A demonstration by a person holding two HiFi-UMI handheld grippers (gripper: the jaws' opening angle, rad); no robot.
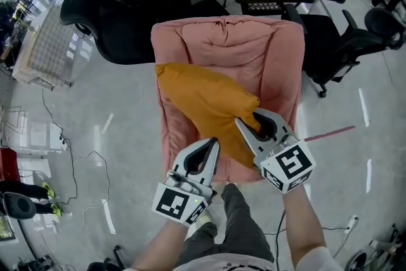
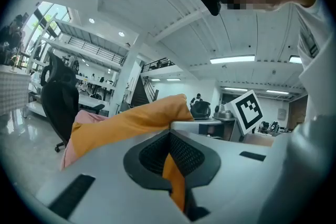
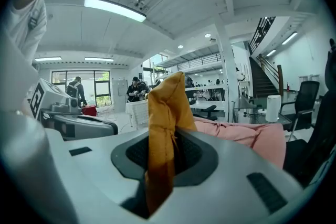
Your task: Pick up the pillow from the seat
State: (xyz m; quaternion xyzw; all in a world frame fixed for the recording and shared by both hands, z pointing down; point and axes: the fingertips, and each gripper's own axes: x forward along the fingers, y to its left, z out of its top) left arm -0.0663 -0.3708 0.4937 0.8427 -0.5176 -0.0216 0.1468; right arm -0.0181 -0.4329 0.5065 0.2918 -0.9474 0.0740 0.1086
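Two grey hand-held grippers sat closest to me: the left gripper [image 1: 214, 141] pinched the near edge of the mustard-orange fabric pillow [image 1: 203, 98], and the right gripper [image 1: 250, 122] clamped a bunched corner beside it. I judged the double grip was there to stop the soft pillow sagging or twisting. It hung over the pink padded armchair [image 1: 279, 54], seemingly lifted off the cushion, with black office chairs [image 1: 108, 16] beyond.
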